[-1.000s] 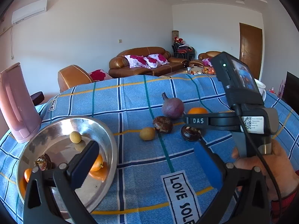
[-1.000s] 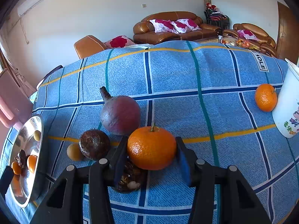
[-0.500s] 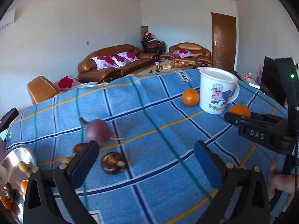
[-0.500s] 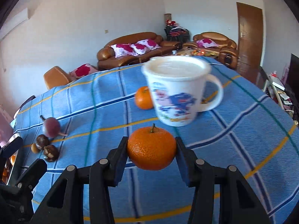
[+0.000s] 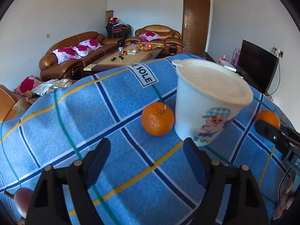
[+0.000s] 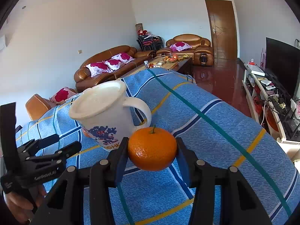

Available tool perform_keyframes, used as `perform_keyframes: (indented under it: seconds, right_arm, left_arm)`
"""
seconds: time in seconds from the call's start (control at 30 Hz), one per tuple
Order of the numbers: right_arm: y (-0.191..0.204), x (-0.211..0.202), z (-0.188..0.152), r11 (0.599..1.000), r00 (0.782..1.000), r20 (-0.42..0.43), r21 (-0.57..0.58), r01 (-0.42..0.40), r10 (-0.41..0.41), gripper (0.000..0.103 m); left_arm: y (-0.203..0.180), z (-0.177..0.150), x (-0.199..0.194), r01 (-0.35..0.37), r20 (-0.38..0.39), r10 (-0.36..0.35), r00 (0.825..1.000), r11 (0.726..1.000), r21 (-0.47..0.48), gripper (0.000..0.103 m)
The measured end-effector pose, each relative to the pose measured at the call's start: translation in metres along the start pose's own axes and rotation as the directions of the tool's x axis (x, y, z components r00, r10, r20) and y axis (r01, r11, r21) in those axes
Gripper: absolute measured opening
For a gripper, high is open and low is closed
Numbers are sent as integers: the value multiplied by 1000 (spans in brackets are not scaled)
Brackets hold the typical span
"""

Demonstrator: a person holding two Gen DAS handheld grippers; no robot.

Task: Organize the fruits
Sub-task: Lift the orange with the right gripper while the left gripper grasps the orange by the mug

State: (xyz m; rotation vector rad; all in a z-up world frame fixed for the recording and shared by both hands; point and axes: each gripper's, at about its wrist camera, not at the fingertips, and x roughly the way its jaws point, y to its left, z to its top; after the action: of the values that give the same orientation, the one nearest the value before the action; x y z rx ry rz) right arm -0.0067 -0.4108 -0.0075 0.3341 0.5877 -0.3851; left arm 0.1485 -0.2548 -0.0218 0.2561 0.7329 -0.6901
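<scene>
We hold one orange (image 6: 152,148) clamped in our right gripper (image 6: 152,151), raised just right of the mug (image 6: 105,118). Our left gripper (image 5: 147,161) gapes wide, empty, near a second orange (image 5: 157,118) touching the mug's left side, not yet collected.

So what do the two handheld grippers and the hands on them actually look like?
Both the left gripper and the right gripper are matte black plastic frames with silver pivot bolts and flat blue finger pads. White lettering marks their bodies. Bare hands show, no gloves.
</scene>
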Motion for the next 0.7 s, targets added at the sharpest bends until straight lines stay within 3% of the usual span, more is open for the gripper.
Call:
perform_keyframes:
  seconds: [0.1, 0.23, 0.33, 0.4, 0.47, 0.6, 0.7]
  right_arm:
    - [1, -1, -2, 1000, 1000, 0, 6, -4, 4, 50]
    - [-1, 0, -2, 1000, 1000, -8, 15, -15, 15, 50]
    - [-3, 3, -3, 1000, 1000, -21, 25, -16, 17, 50]
    - [-4, 4, -5, 999, 999, -30, 33, -24, 25, 50]
    - [-2, 4, -6, 999, 999, -34, 31, -25, 26, 50]
    - [1, 3, -6, 999, 999, -26, 25, -19, 20, 50]
    - [0, 0, -8, 999, 1000, -18, 30, -20, 21, 50]
  left_arm:
    - [1, 14, 11, 39, 0, -39, 999, 999, 18, 74]
    - [-5, 26, 23, 6, -25, -3, 1000, 996, 84, 70]
    - [2, 31, 28, 56, -39, -53, 998, 996, 74, 70]
    - [10, 31, 31, 118, -72, -115, 991, 992, 40, 65]
    - [8, 31, 35, 148, -102, -144, 984, 988, 41, 49]
    - [-15, 28, 34, 74, -103, -61, 993, 988, 135, 47]
    - [-11, 27, 28, 98, -87, -89, 992, 990, 99, 47]
